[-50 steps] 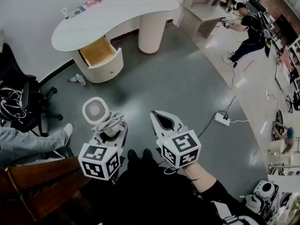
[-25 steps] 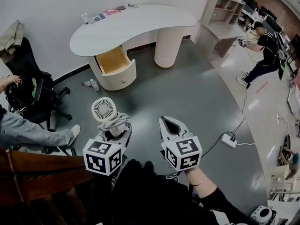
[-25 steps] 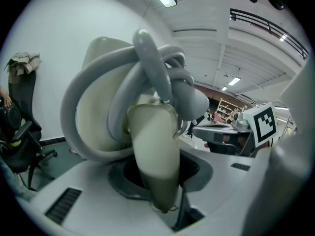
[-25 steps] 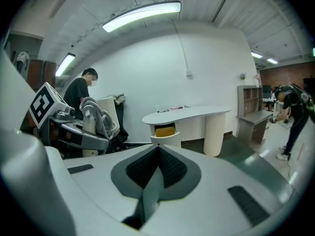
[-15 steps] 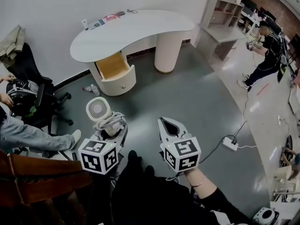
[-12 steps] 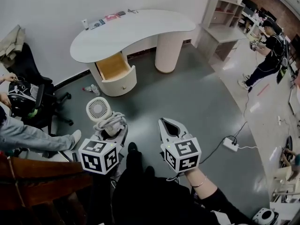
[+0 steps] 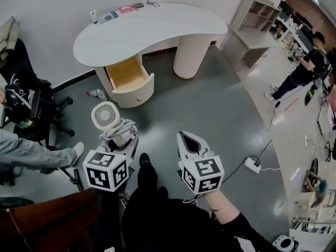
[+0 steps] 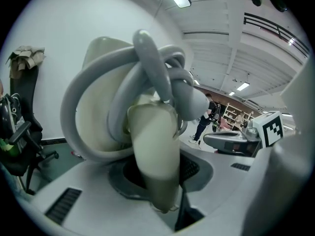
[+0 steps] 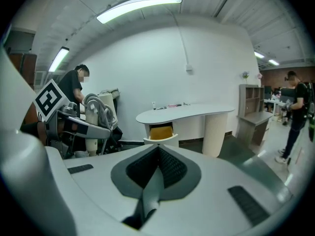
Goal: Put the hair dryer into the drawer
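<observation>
Drawer (image 7: pixel 127 73) looms nearer than before; left tool (image 7: pixel 122 136) grips hair dryer (image 7: pixel 106 114), right tool (image 7: pixel 187 138) closed.

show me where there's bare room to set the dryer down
The open drawer looks bare inside. The desk top is free from its middle to the right end; small items crowd its back left edge. A bottle lies on the floor left of the drawer.

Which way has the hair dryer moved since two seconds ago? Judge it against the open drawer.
Yes. The hair dryer, clamped in the left gripper, has come nearer the open drawer; the floor gap between them has shrunk.
</observation>
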`<state>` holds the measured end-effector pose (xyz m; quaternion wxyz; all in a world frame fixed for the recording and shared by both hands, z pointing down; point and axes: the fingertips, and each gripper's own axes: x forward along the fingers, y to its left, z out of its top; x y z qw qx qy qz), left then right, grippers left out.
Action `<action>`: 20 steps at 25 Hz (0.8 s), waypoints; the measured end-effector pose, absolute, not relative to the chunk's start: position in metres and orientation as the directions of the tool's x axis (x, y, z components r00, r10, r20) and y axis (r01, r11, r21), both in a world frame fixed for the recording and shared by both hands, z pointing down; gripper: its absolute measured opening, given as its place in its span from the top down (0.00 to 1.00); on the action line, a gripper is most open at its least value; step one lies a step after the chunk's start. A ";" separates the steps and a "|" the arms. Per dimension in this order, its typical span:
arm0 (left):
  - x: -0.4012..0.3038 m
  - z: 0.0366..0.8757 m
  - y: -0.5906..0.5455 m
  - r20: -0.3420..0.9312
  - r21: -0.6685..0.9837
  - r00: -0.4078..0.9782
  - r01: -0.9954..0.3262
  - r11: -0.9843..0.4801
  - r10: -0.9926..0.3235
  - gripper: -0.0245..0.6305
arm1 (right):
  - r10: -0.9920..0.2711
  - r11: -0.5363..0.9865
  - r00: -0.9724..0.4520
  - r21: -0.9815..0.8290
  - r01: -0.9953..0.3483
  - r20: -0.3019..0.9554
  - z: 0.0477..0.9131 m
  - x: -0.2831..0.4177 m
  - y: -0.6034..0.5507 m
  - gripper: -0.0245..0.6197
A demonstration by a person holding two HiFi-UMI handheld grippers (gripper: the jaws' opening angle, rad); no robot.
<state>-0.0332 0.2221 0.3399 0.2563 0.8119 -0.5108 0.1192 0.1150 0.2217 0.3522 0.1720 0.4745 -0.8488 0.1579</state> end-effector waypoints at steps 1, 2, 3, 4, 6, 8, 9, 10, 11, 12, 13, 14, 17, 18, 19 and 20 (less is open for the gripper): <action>-0.038 0.342 0.213 0.456 0.304 0.451 -0.889 -0.342 -0.767 0.78 | -0.749 0.499 -0.487 -0.103 -0.861 0.449 0.354 0.111 0.213 0.96; -0.044 0.345 0.204 0.457 0.313 0.452 -0.888 -0.337 -0.766 0.78 | -0.746 0.498 -0.484 -0.100 -0.861 0.457 0.356 0.107 0.204 0.96; -0.049 0.347 0.195 0.459 0.319 0.453 -0.887 -0.334 -0.764 0.78 | -0.743 0.498 -0.481 -0.097 -0.862 0.465 0.358 0.101 0.194 0.96; -0.056 0.349 0.186 0.462 0.324 0.453 -0.886 -0.331 -0.762 0.78 | -0.740 0.497 -0.478 -0.094 -0.863 0.473 0.360 0.096 0.184 0.96; -0.068 0.352 0.167 0.466 0.330 0.455 -0.885 -0.328 -0.758 0.78 | -0.736 0.494 -0.470 -0.088 -0.865 0.487 0.362 0.084 0.163 0.96; -0.079 0.355 0.151 0.470 0.339 0.458 -0.883 -0.325 -0.755 0.78 | -0.732 0.493 -0.465 -0.084 -0.866 0.497 0.365 0.072 0.144 0.96; -0.085 0.357 0.144 0.472 0.344 0.459 -0.882 -0.322 -0.753 0.78 | -0.730 0.493 -0.463 -0.083 -0.866 0.503 0.366 0.066 0.136 0.96; -0.091 0.358 0.138 0.474 0.349 0.459 -0.881 -0.318 -0.752 0.78 | -0.726 0.493 -0.462 -0.082 -0.866 0.509 0.368 0.060 0.129 0.96; -0.096 0.360 0.132 0.475 0.354 0.459 -0.881 -0.314 -0.751 0.78 | -0.723 0.494 -0.461 -0.082 -0.866 0.515 0.369 0.054 0.121 0.96; -0.102 0.361 0.126 0.475 0.358 0.458 -0.881 -0.310 -0.752 0.78 | -0.720 0.495 -0.461 -0.081 -0.865 0.519 0.371 0.048 0.113 0.96; -0.107 0.362 0.120 0.474 0.363 0.457 -0.880 -0.306 -0.753 0.78 | -0.719 0.496 -0.459 -0.078 -0.865 0.521 0.372 0.042 0.105 0.96; -0.112 0.363 0.114 0.471 0.367 0.457 -0.880 -0.303 -0.755 0.78 | -0.719 0.497 -0.458 -0.075 -0.865 0.523 0.373 0.037 0.097 0.96; -0.126 0.365 0.100 0.469 0.375 0.458 -0.878 -0.299 -0.756 0.78 | -0.716 0.498 -0.455 -0.069 -0.865 0.529 0.375 0.022 0.078 0.96; -0.130 0.366 0.097 0.470 0.377 0.458 -0.877 -0.298 -0.755 0.78 | -0.716 0.497 -0.454 -0.069 -0.865 0.531 0.376 0.018 0.073 0.96; -0.134 0.367 0.094 0.471 0.380 0.460 -0.876 -0.297 -0.753 0.78 | -0.715 0.496 -0.453 -0.070 -0.866 0.532 0.376 0.015 0.069 0.96; -0.137 0.368 0.092 0.473 0.382 0.462 -0.875 -0.297 -0.751 0.78 | -0.715 0.494 -0.451 -0.070 -0.867 0.534 0.376 0.012 0.065 0.96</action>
